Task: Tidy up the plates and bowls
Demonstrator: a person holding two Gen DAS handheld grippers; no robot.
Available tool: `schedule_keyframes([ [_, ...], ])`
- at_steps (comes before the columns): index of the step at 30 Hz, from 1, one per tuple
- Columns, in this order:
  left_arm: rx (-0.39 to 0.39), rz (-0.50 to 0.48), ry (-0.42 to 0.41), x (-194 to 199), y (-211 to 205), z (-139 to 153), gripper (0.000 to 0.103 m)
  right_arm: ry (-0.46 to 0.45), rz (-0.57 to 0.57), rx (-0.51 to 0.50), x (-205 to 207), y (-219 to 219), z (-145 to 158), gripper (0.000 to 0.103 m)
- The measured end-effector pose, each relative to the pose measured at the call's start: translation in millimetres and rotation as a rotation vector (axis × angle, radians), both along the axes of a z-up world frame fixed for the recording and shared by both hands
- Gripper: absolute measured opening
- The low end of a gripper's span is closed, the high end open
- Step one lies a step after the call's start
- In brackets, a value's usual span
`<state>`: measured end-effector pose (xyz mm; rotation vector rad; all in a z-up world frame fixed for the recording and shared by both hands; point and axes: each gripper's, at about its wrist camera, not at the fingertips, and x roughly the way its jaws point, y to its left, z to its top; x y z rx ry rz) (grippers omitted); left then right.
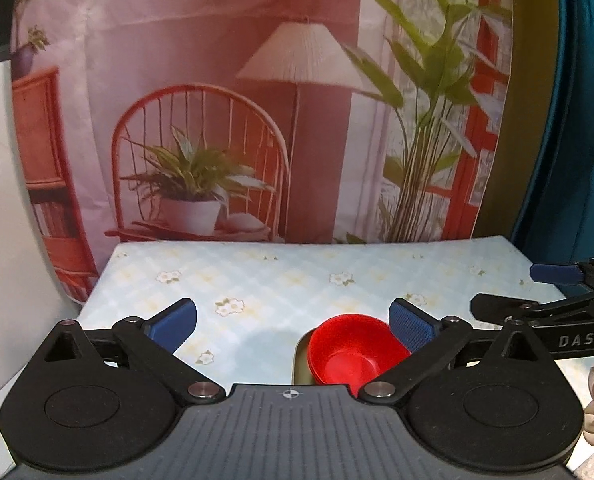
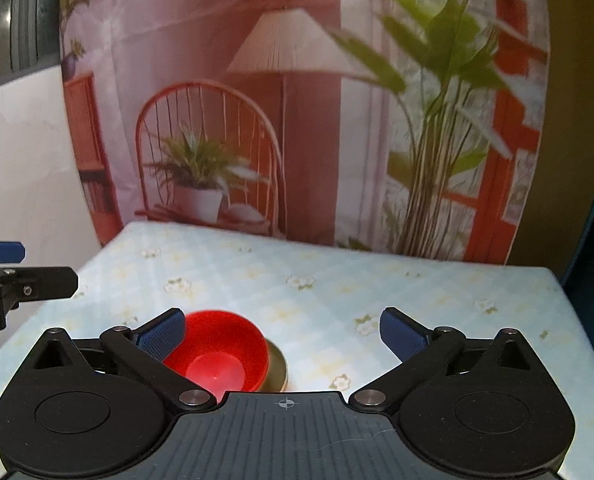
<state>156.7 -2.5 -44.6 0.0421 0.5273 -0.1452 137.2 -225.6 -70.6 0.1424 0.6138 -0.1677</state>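
Grippers both spread wide, nothing between the pads, nothing held. Left gripper [image 1: 293,326] hangs above the near part of the table [image 1: 297,280], which is covered by a pale blue checked cloth with small flowers. Red bowl [image 1: 351,354] sits low and to the right of this gripper's centre, just behind its right blue pad [image 1: 411,326] in the view; pad overlaps the bowl's rim in the picture, contact cannot be told. Bowl is nested in a gold-olive dish [image 1: 301,360], only a sliver of whose rim shows at the bowl's left.

Right gripper [image 2: 283,332] also released, jaws fully apart. From here the red bowl [image 2: 219,356] lies low and left of centre, next to the left blue pad [image 2: 163,334], and the gold-olive dish [image 2: 278,366] peeks out on the bowl's right side. Bowl upright, empty.

Each gripper shows at the edge of the other's view. Printed backdrop [image 1: 225,120] with lamp, chair and plants stands behind the table's far edge.
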Motion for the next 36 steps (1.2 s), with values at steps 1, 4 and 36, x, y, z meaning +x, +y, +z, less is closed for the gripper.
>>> schedule_keyframes([
  [1,0.0,0.006,-0.007,-4,0,3,0.103,-0.01,0.0,0.0,-4,0,4,0.103],
  [4,0.017,0.034,-0.039,-21,-3,15,0.103,-0.041,0.007,0.006,-21,3,19,0.103],
  [36,0.104,0.086,-0.207,-140,-31,72,0.103,-0.195,-0.116,-0.001,-146,18,96,0.103],
])
